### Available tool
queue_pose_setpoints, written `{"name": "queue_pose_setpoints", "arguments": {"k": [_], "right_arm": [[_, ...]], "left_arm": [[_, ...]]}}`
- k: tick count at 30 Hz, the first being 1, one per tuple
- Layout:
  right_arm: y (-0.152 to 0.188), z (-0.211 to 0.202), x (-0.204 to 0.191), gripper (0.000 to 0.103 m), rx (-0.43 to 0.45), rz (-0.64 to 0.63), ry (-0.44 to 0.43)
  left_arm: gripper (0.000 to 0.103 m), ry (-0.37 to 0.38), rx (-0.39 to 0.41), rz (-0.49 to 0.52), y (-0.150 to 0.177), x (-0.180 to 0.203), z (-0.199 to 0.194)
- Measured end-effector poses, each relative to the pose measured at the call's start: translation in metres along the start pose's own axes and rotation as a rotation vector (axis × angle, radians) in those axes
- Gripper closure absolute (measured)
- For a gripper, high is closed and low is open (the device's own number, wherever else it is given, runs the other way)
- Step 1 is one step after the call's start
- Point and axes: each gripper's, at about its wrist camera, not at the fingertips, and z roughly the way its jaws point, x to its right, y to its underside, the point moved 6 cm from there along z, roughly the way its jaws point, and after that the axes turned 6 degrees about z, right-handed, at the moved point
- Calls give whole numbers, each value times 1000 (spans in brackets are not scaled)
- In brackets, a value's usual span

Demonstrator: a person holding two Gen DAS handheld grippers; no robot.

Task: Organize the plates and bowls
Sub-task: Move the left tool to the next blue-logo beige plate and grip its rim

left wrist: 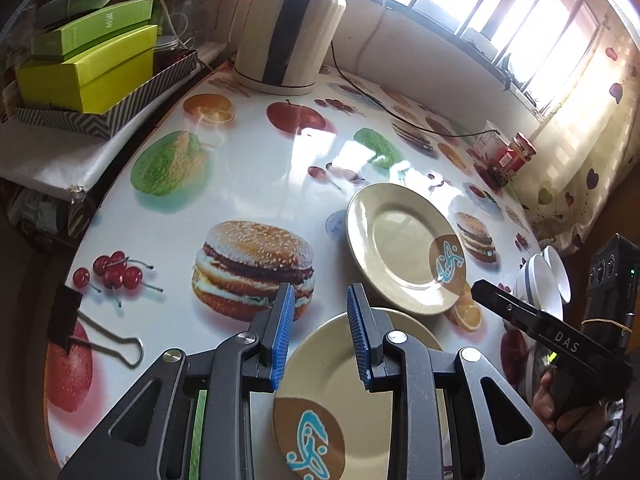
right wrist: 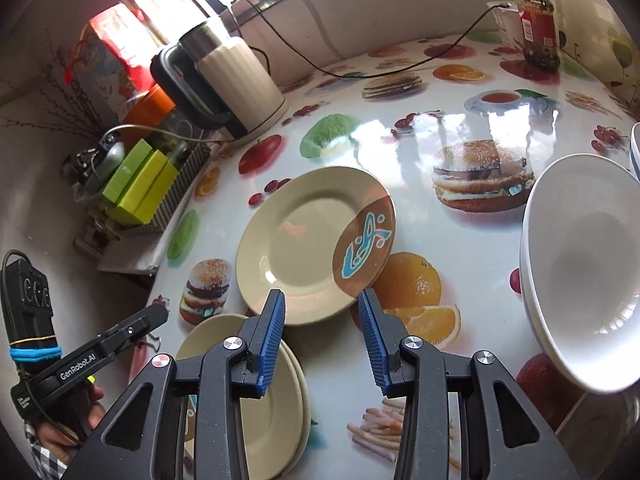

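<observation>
A beige plate (left wrist: 404, 248) with a brown and blue corner emblem lies alone on the fruit-print table (left wrist: 248, 168). Two more such plates, stacked (left wrist: 340, 384), lie right under my left gripper (left wrist: 320, 290), which hovers open with nothing between its blue pads. In the right wrist view the single plate (right wrist: 304, 240) sits just beyond my right gripper (right wrist: 322, 296), also open and empty. The plate stack (right wrist: 244, 384) is at lower left there, below the left gripper (right wrist: 158, 314). White bowls (right wrist: 580, 272) stand nested at the right, and the bowls (left wrist: 540, 280) also show at the table's right edge.
A cream electric kettle (left wrist: 288, 40) with a black cable (left wrist: 400, 116) stands at the back. Green boxes (left wrist: 88, 72) sit in a striped tray beyond the left edge. A red-lidded jar (right wrist: 538, 24) stands far right. A binder clip (left wrist: 80, 328) grips the tablecloth at the near left.
</observation>
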Motion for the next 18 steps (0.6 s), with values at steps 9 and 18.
{"name": "queue_pose_setpoints", "arguments": {"k": [9,18], "right_arm": [[-19,22,11,65,-2,4,41],[-34,30,18,65,21,-7,90]], "left_arm": [[75,7,-45,19,-24,6,32],[75,12,-95,15,-33,7,62]]}}
